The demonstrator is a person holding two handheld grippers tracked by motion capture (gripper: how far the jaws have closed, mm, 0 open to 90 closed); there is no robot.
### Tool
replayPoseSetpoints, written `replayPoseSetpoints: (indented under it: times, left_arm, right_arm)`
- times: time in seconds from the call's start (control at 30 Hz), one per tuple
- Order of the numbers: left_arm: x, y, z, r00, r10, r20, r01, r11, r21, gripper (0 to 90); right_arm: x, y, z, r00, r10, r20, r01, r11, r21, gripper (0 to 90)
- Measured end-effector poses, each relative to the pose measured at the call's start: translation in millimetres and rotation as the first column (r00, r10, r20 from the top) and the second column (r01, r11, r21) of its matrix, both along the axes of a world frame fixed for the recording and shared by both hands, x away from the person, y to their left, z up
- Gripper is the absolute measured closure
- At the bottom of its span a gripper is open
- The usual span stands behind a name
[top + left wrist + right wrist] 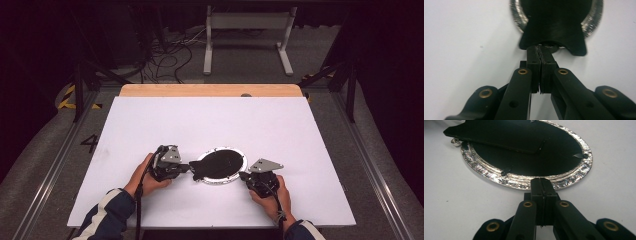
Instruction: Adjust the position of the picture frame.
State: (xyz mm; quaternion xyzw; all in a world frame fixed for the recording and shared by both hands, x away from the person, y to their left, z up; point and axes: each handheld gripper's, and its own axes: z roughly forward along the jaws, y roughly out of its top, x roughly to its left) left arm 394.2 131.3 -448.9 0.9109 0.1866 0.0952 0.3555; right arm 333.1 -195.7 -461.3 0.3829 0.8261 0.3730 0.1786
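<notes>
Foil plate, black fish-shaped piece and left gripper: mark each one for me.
Foil plate (pixel 499 177), right gripper view, on its crinkled silver rim.
Black fish-shaped piece (pixel 220 163), high view, on the middle of its body.
Left gripper (pixel 540 51), left gripper view, at the shut jaw tips by the piece's tail.

I count two tools, one in each of my hands: my left tool at nine o'clock of the dish, my right tool at about four o'clock. One round foil dish sits on the one white table. One black fish-shaped piece lies in the dish. Beyond the table, at twelve o'clock, stands one white frame on the floor.
</notes>
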Motion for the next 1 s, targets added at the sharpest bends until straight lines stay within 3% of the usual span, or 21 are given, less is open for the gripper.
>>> replayPoseSetpoints:
  times: [0.17, 0.33, 0.63, 1.0]
  left_arm:
    - [7.4, 0.1, 0.6, 0.9980, 0.059, 0.023, -0.058, 0.9966, -0.058, 88.2]
    - [18.5, -2.9, 1.3, 0.9953, 0.097, 0.007, -0.095, 0.9887, -0.116, 87.6]
    - [27.2, -13.7, -10.0, 0.9943, 0.106, -0.007, -0.106, 0.9910, -0.081, 85.6]
    - [26.4, -14.5, -13.1, 0.9968, 0.062, -0.051, -0.065, 0.9957, -0.066, 86.9]
  right_arm:
    - [-1.7, 2.5, 0.1, 0.9999, 0.014, -0.003, -0.014, 1.000, -0.001, 90.0]
    - [-4.5, 6.0, -0.1, 0.9996, 0.028, -0.003, -0.028, 1.000, 0.000, 90.0]
    - [-11.6, 14.6, 0.2, 0.9975, 0.069, -0.012, -0.069, 0.998, -0.003, 90.0]
    - [-12.1, 16.1, -0.6, 0.9968, 0.079, -0.011, -0.079, 0.997, 0.002, 90.0]
